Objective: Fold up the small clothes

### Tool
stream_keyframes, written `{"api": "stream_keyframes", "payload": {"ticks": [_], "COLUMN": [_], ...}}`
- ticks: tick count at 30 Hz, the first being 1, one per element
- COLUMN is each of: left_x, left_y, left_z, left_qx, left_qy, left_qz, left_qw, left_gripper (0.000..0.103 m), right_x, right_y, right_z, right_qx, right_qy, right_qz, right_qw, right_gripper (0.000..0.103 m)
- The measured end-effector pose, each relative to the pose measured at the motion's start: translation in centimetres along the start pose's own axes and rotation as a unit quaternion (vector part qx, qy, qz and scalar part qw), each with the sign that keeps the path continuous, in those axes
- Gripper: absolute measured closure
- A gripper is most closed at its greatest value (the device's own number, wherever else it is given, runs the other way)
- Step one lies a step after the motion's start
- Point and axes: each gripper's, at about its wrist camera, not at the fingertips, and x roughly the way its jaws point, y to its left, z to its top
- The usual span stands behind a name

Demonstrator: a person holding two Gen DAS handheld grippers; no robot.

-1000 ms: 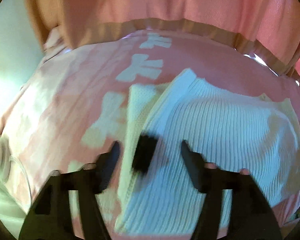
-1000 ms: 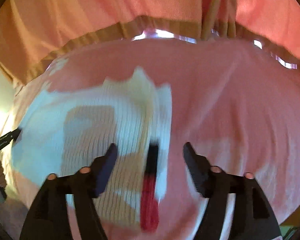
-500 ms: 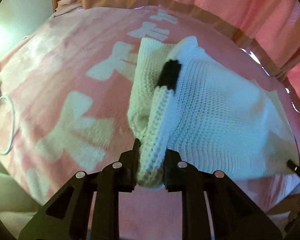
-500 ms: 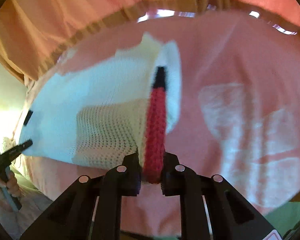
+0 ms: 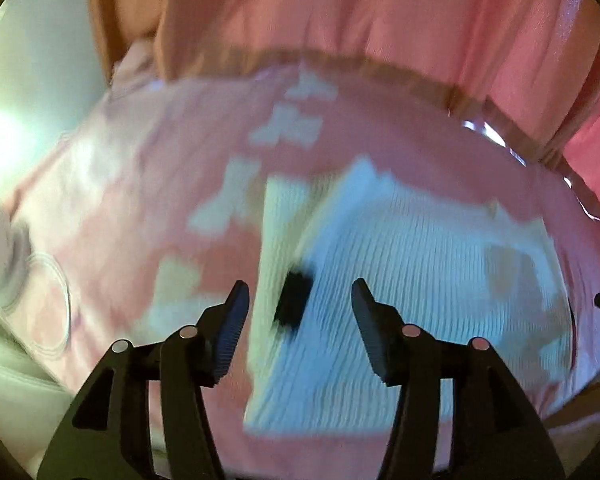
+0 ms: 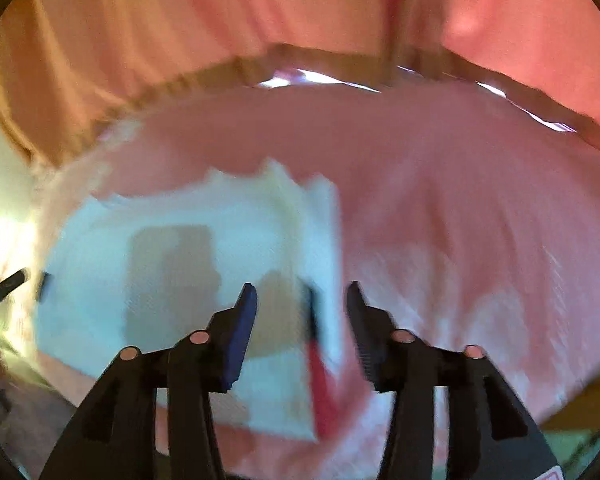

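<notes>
Jaws just opened, white knit garment (image 5: 400, 280) blurred

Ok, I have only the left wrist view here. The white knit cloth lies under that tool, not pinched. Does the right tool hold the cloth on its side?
Observer: No. The right tool is open; its jaws have just been opening, and the white knit garment lies below them, not pinched.
Operator: What is between the jaws there?
Observer: A red strip with a black end, running along the garment's right edge. Motion blur hides finer detail.
</notes>
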Motion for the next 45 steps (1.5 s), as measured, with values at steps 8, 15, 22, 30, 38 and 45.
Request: {"api": "stream_keyframes", "payload": {"ticks": [8, 15, 22, 30, 38, 45], "left_x": [7.4, 11.7, 10.1, 4.9, 9.3, 4.8], "left_y": [-8.8, -9.1, -7.1, 2.4, 4.3, 1.1], "left_z": [3.8, 3.4, 4.1, 1.4, -1.8, 1.0], "left_qx": [0.101, 0.095, 0.057, -0.084, -0.146, -0.13], "left_qy": [0.017, 0.039, 0.027, 0.019, 0.117, 0.072], "left_qz": [-0.016, 0.022, 0.012, -0.017, -0.042, -0.131], "left_qw": [0.9946, 0.9945, 0.9979, 0.9962, 0.9814, 0.9803], "left_gripper": [0.052, 0.051, 0.052, 0.015, 0.016, 0.081], "right_x": [10.8, 14.2, 14.8, 10.0, 15.1, 16.8], "right_y": [5.9, 8.5, 12.5, 13.8, 17.0, 17.4], "right_z": [5.7, 5.5, 3.8, 2.5, 0.5, 1.1], "right_qx": [-0.068, -0.066, -0.139, -0.139, -0.161, -0.145], "right_qy": [0.072, 0.083, 0.08, 0.068, 0.124, 0.131], "right_qz": [0.091, 0.087, 0.078, 0.151, 0.123, 0.129], "right_qw": [0.991, 0.991, 0.984, 0.976, 0.971, 0.972], "right_gripper": [0.096, 0.103, 0.103, 0.098, 0.103, 0.103]}}
